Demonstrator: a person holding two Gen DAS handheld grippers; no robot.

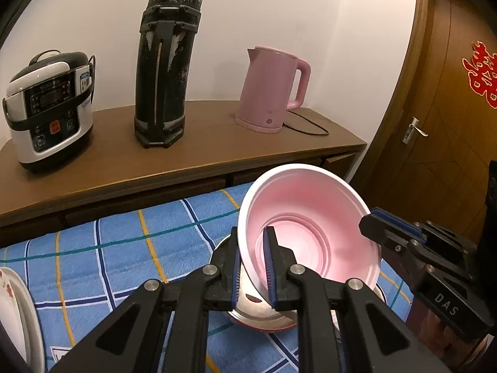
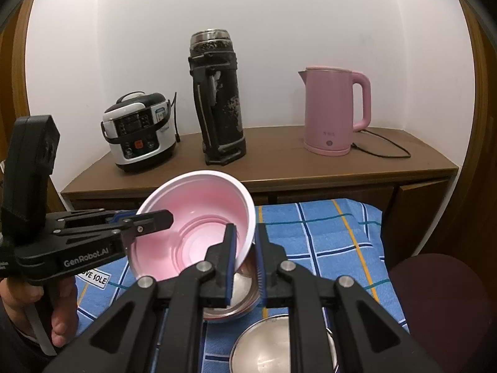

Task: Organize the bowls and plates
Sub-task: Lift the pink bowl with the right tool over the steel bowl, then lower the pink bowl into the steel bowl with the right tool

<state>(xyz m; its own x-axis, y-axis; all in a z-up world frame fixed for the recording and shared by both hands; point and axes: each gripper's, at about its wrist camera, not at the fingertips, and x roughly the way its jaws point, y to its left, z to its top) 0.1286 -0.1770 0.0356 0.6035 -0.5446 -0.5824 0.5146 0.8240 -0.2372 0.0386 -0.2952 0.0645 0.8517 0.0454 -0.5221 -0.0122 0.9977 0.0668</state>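
Observation:
A pink plastic bowl point(image 1: 307, 217) point(image 2: 198, 214) hangs tilted in the air, its opening toward the cameras. My left gripper point(image 1: 253, 242) is shut on its left rim, one finger inside and one outside. The right gripper point(image 2: 245, 239) is shut on the opposite rim in the same way. Each gripper also shows in the other's view: the right gripper point(image 1: 369, 222) and the left gripper point(image 2: 164, 217). Right under the pink bowl a steel bowl point(image 1: 264, 314) point(image 2: 239, 295) with a red edge rests on the blue checked cloth point(image 1: 124, 248). A second steel bowl point(image 2: 279, 345) lies nearer.
A white plate point(image 1: 15, 310) lies at the cloth's left edge. Behind it, a wooden sideboard point(image 1: 202, 143) carries a rice cooker point(image 1: 49, 108), a tall black flask point(image 1: 164, 71) and a pink kettle point(image 1: 273, 90) with its cord. A door point(image 1: 441, 108) is on the right, and a dark red stool point(image 2: 441, 298).

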